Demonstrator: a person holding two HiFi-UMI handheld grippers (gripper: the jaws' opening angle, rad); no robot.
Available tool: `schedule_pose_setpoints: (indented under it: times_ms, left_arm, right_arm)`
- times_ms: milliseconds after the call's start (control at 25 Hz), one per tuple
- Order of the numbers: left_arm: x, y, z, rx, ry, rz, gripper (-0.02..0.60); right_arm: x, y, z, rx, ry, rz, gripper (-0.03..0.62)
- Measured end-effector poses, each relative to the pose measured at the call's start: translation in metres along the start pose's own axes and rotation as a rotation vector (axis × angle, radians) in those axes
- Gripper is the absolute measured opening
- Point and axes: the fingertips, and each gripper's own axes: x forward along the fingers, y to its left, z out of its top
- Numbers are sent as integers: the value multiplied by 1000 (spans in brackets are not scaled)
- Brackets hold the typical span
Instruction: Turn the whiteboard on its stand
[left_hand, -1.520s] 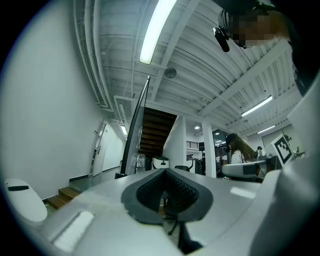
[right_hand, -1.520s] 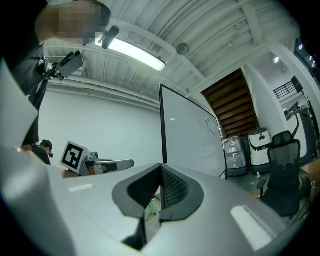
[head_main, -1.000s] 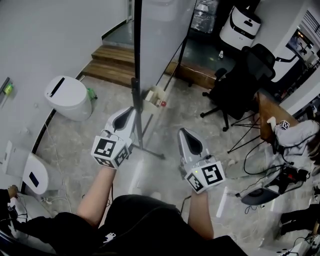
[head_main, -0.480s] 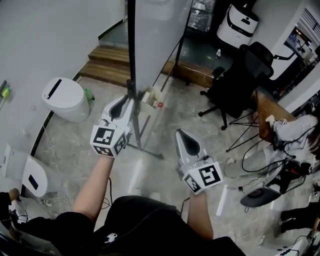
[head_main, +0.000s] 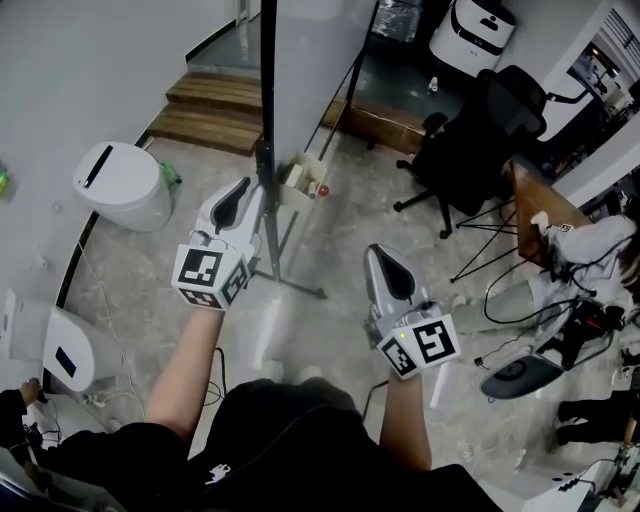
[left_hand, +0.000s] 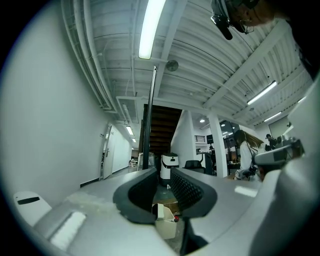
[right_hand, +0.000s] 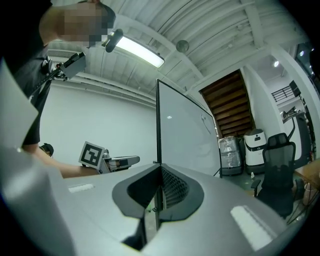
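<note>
The whiteboard (head_main: 312, 70) stands upright on its stand (head_main: 297, 286), straight ahead of me. From the head view I see it nearly edge-on, its dark frame edge running up and out of the top of the picture. A small pale tray (head_main: 304, 182) with something red in it hangs at the stand's post, just below the board.

My left gripper (head_main: 242, 190) is up against that post, just beside it. Its jaws have just been opening, and its own view shows a clear gap with nothing pinched. The post rises past the left jaw rather than between the pads, though I can't say for sure whether that jaw brushes it.

My right gripper (head_main: 380, 254) hangs well apart from the stand, out to the right over the floor. Its jaws meet at the tip and grip nothing (the board's edge only lines up behind them in that gripper's view).

Further out are a white bin (head_main: 122, 185) on the left, wooden steps (head_main: 205, 108) behind it and a black office chair (head_main: 470, 150) on the right.
</note>
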Motion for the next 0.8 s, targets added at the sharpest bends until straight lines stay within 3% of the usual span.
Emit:
schedule_pose_setpoints:
  times_ms: [440,800]
  left_arm:
    - [3,5,-12,-28,4,-41,80]
    - [30,-12,-18,-26,15,73,87]
  right_arm:
    - [15,8,-9,-19,17,-10,8]
    - [28,-29,-7,-27,38,142,8]
